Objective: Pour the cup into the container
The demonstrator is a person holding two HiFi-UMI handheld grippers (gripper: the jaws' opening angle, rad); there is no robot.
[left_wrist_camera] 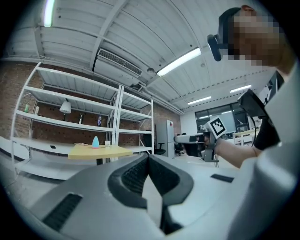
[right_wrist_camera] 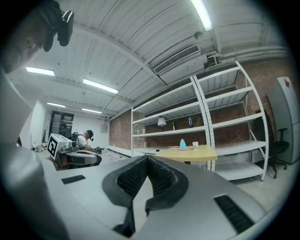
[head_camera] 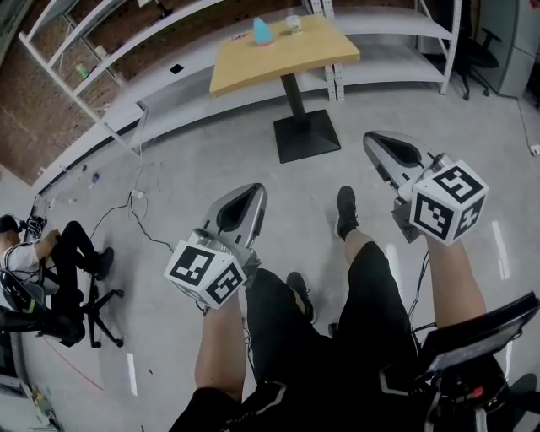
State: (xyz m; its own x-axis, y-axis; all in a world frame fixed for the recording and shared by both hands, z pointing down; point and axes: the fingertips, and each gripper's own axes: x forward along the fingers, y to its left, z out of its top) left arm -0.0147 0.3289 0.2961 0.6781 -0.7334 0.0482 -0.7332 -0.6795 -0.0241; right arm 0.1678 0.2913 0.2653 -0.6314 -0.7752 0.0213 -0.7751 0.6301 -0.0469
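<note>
A yellow-topped table (head_camera: 283, 55) stands ahead on a black pedestal. On it are a teal cone-shaped container (head_camera: 262, 31) and a small pale cup (head_camera: 293, 24), close together. Both grippers are held level above the floor, well short of the table. My left gripper (head_camera: 253, 192) is shut with nothing between its jaws. My right gripper (head_camera: 371, 139) is shut and empty too. The left gripper view shows its closed tips (left_wrist_camera: 148, 157), with the container (left_wrist_camera: 95, 142) and cup (left_wrist_camera: 107, 143) far off. In the right gripper view the tips (right_wrist_camera: 147, 158) meet below the container (right_wrist_camera: 183, 144) and cup (right_wrist_camera: 195, 145).
Long white shelving (head_camera: 126, 93) runs along the brick wall behind the table. A seated person (head_camera: 51, 253) on an office chair is at the left, with cables (head_camera: 135, 202) across the floor nearby. The table's black base plate (head_camera: 305, 135) lies ahead of my feet.
</note>
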